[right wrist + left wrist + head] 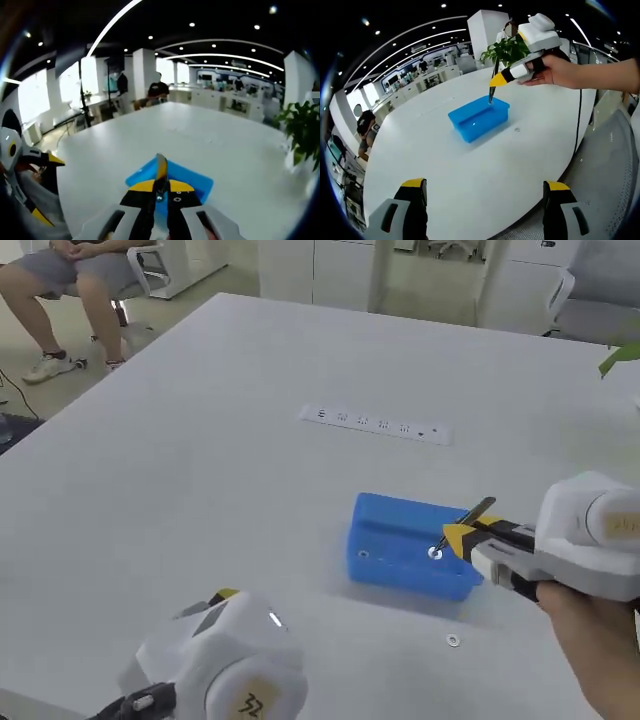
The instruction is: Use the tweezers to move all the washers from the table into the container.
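Head view, right gripper (462, 537): comes in from the right, held in a hand (590, 630); its yellow-tipped fingers are pressed together on the tweezers (472, 519).
Tweezers: slant down and to the left from the fingers, with their points over the right part of the container (400, 575).
Container: blue, rectangular and open-topped; it stands on the white surface (200, 490), on the near side of a white power strip (375, 423).
Tip washer (434, 554): a small ring right at the tweezer points, inside the container's outline — I cannot tell whether it is pinched or lying on the bottom.
Loose washer (453, 641): lies alone on the surface near the container's near right corner, not touching it.
Left gripper (485, 200): in its own view the two fingers (412, 200) stand wide apart with nothing between them — low over the near edge of the surface, well apart from the container.
Right gripper view: the fingers are closed tight around the tweezers' shaft, and the blue container lies beyond the points.
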`<state>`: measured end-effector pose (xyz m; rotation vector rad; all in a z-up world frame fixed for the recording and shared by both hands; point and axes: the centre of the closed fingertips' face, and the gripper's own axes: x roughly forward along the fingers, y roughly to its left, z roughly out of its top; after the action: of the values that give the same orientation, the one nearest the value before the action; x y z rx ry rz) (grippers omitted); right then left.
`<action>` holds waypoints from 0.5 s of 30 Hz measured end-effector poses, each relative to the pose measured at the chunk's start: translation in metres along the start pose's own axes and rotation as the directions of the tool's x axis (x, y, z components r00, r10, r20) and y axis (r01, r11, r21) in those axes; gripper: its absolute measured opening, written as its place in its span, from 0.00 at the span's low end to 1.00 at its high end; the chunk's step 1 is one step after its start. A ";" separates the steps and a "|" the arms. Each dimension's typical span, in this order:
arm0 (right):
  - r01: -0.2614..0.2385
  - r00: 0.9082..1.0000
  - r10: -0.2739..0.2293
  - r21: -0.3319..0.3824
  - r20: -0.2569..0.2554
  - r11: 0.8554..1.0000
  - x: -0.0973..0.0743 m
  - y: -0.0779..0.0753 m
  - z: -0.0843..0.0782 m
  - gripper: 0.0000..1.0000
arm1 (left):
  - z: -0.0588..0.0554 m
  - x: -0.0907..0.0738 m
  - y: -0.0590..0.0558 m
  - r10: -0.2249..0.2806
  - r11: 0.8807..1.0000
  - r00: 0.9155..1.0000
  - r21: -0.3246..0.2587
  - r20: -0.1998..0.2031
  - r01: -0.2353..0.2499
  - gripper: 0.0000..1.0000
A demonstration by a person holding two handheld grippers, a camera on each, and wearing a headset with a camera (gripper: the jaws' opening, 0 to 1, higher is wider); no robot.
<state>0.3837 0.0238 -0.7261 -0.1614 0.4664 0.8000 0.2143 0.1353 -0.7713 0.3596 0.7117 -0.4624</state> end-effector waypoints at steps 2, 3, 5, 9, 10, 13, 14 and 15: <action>0.011 1.000 -0.011 0.009 -0.003 1.000 0.005 -0.005 -0.001 0.04 | 0.000 0.000 0.000 0.000 1.000 1.000 0.006 -0.002 0.000 0.99; 0.014 1.000 -0.014 0.015 -0.003 1.000 0.008 -0.007 -0.001 0.04 | 0.000 0.000 0.000 0.000 1.000 1.000 0.007 -0.002 0.000 0.99; 0.022 1.000 -0.022 0.029 -0.013 0.999 0.015 -0.014 -0.005 0.04 | 0.000 0.001 -0.001 -0.001 1.000 1.000 0.004 -0.002 0.001 0.99; 0.034 0.999 -0.032 0.066 -0.036 0.997 0.027 -0.024 -0.014 0.04 | 0.001 0.002 -0.003 -0.005 1.000 1.000 0.007 -0.003 0.005 0.99; 0.039 0.999 -0.036 0.068 -0.041 0.997 0.028 -0.023 -0.015 0.04 | 0.001 0.002 -0.003 -0.006 1.000 1.000 0.010 -0.006 0.006 0.99; 0.039 0.998 -0.035 0.069 -0.058 0.997 0.033 -0.020 -0.018 0.04 | 0.002 0.001 -0.001 -0.001 1.000 1.000 0.013 -0.001 0.001 0.99; 0.039 0.997 -0.035 0.063 -0.067 0.997 0.035 -0.020 -0.020 0.04 | 0.002 0.001 -0.001 -0.001 1.000 1.000 0.010 0.000 0.001 0.99; 0.040 0.997 -0.035 0.057 -0.072 0.998 0.036 -0.019 -0.021 0.04 | 0.002 0.000 0.000 0.002 1.000 1.000 0.006 0.003 -0.002 0.99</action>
<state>0.4122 0.0274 -0.7621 -0.1445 0.5520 0.7449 0.2157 0.1339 -0.7702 0.3649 0.7075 -0.4634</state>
